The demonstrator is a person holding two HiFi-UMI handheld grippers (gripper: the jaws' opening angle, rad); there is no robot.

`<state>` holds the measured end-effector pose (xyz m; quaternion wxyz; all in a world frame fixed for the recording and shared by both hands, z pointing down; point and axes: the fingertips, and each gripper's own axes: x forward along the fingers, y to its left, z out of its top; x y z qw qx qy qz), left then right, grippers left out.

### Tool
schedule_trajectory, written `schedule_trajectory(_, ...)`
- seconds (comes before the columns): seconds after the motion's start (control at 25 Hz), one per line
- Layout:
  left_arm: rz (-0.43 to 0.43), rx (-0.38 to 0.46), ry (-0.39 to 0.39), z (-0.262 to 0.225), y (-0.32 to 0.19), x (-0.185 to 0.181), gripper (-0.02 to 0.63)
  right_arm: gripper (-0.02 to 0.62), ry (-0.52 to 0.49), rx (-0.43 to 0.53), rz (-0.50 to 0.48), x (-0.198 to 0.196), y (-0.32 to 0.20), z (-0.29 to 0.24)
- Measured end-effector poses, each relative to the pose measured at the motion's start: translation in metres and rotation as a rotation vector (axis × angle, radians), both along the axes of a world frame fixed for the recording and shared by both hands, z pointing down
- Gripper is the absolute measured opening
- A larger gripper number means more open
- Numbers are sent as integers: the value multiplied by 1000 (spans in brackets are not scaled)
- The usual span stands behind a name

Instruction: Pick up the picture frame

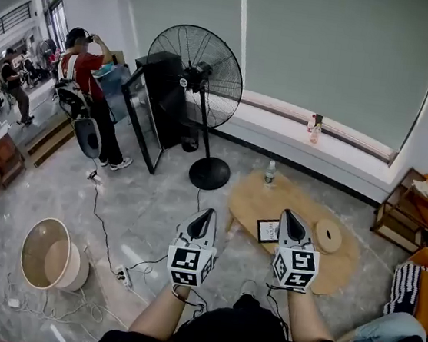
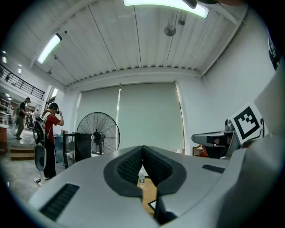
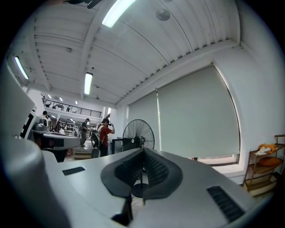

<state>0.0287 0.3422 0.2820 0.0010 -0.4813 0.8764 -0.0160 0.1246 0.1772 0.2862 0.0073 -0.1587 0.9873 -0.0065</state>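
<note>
Picture frame (image 1: pixel 267 230) lying flat at the near left edge of the oval wooden surface (image 1: pixel 303 200), left gripper (image 1: pixel 203 215) and right gripper (image 1: pixel 291 216) both empty with fingers (image 1: pixel 293 229) closed together, frame between the two, just left of the right fingers, in neither grip

A tall black fan (image 1: pixel 195 76) is standing far off, a person in red (image 1: pixel 89 81) is standing at the far left, and a small bottle (image 1: pixel 270 172) is sitting on the low wooden table (image 1: pixel 249 202) at the right.
</note>
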Motion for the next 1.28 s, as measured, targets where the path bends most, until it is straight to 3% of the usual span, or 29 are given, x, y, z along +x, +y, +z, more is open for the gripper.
schedule_trajectory(0.32,-1,-37,20,-5,-130,-85,20,17,25,-25,-11,-84,-123,-2)
schedule_trajectory(0.8,28,-64,32,-8,-293,-149,20,17,44,-62,4,-145,-272,8)
schedule_trajectory(1.28,172,-117,44,16,-389,-136,21,17,61,-155,168,-104,-356,46)
